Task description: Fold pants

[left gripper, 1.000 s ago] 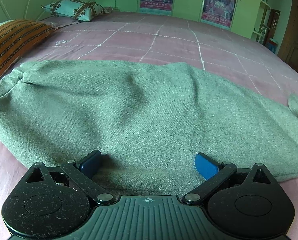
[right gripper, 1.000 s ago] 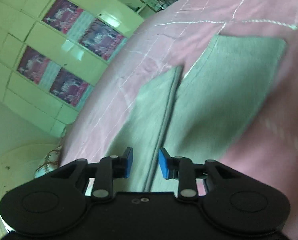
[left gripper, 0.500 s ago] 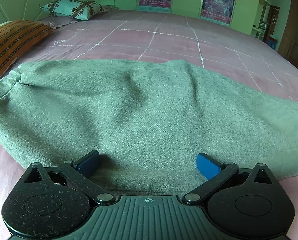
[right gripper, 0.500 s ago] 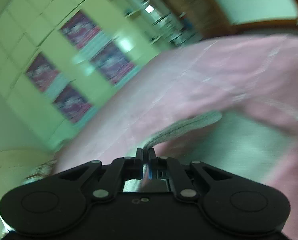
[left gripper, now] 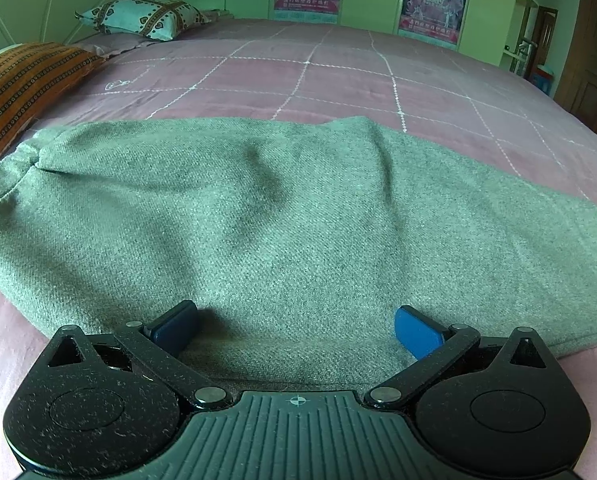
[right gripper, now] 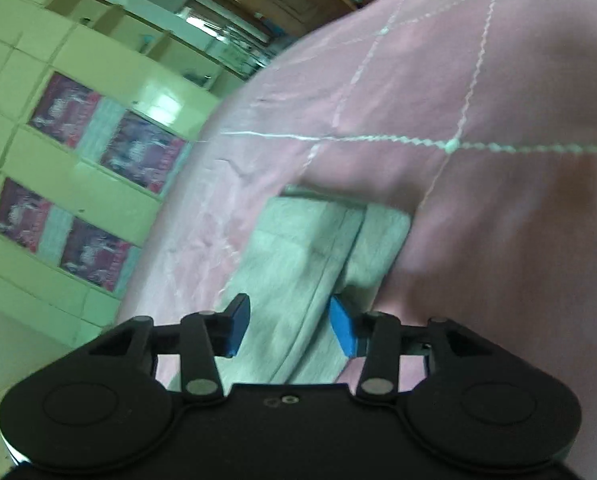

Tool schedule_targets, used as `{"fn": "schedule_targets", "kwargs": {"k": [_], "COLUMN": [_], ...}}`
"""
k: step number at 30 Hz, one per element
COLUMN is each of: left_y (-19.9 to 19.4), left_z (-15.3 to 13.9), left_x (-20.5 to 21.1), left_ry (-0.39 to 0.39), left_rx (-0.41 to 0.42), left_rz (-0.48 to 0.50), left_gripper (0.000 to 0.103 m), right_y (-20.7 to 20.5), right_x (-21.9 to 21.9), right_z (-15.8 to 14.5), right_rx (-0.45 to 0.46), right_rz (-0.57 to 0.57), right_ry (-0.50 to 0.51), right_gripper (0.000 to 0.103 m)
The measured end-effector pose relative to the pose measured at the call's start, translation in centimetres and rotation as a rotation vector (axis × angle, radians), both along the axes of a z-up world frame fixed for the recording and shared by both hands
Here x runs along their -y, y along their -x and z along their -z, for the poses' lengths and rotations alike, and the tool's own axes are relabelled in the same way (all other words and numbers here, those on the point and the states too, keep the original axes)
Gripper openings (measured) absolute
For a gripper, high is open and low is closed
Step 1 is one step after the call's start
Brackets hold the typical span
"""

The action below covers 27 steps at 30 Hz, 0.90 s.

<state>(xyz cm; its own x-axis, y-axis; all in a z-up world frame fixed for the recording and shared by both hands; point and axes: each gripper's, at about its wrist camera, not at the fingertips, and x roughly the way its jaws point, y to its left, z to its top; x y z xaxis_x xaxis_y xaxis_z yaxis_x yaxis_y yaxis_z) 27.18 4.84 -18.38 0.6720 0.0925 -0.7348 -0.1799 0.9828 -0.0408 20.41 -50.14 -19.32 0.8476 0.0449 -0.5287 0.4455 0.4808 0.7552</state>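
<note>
We see the grey pants spread across the pink bed, filling mid-frame. Our left gripper hangs over their near edge, fingers wide apart, gripping nothing. Our right gripper is opening, the doubled leg ends lying unpinched between its fingers.

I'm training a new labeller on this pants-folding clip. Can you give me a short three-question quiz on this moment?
1. True or false: the left gripper is clamped on the pants.
2. What do the pants lie on? A) wooden floor B) pink bedspread C) chair
3. In the right wrist view, what lies between the right gripper fingers?

Key:
1. False: its fingers stand wide apart, over the cloth.
2. B
3. The stacked pant legs, not pinched; its jaws are opening.
</note>
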Motion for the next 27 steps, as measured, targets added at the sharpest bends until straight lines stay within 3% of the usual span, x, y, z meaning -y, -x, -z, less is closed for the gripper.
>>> {"fn": "schedule_targets", "kwargs": {"k": [3, 5, 7, 9, 10, 12, 13, 15, 16, 19, 27], "left_y": [0.0, 0.0, 0.0, 0.0, 0.0, 0.1, 0.1, 0.2, 0.2, 0.2, 0.0], "left_z": [0.0, 0.0, 0.0, 0.0, 0.0, 0.0, 0.1, 0.1, 0.1, 0.0, -0.2], "left_x": [0.0, 0.0, 0.0, 0.0, 0.0, -0.1, 0.0, 0.1, 0.0, -0.1, -0.3], "left_ry": [-0.002, -0.004, -0.004, -0.002, 0.0, 0.007, -0.001, -0.008, -0.005, 0.0, 0.002], "left_rx": [0.001, 0.003, 0.002, 0.002, 0.004, 0.01, 0.01, 0.01, 0.008, 0.003, -0.008], "left_rz": [0.0, 0.0, 0.0, 0.001, 0.001, -0.002, 0.0, 0.005, 0.007, 0.012, 0.025], "left_gripper": [0.103, 0.103, 0.103, 0.103, 0.103, 0.103, 0.103, 0.103, 0.103, 0.103, 0.103], "right_y": [-3.3, -3.8, -3.9, -2.1, -0.7, 0.8, 0.8, -0.5, -0.1, 1.3, 1.2], "right_x": [-0.7, -2.5, -4.1, -4.2, -3.4, -2.0, -1.2, 0.0, 0.5, 0.4, 0.7], "right_z": [-1.4, -3.9, -8.0, -11.5, -12.1, -10.4, -8.0, -1.9, 0.2, 1.8, -0.2], "right_rx": [-0.062, -0.009, 0.112, 0.276, 0.313, 0.276, 0.199, -0.044, -0.071, -0.015, -0.038], "right_rz": [-0.069, -0.17, -0.239, -0.219, -0.178, -0.109, -0.094, -0.102, -0.088, -0.06, -0.094], "right_ry": [0.058, 0.158, 0.239, 0.246, 0.227, 0.224, 0.217, 0.104, 0.048, 0.001, 0.076], "right_gripper": [0.0, 0.0, 0.0, 0.0, 0.0, 0.0, 0.0, 0.0, 0.0, 0.0, 0.0]}}
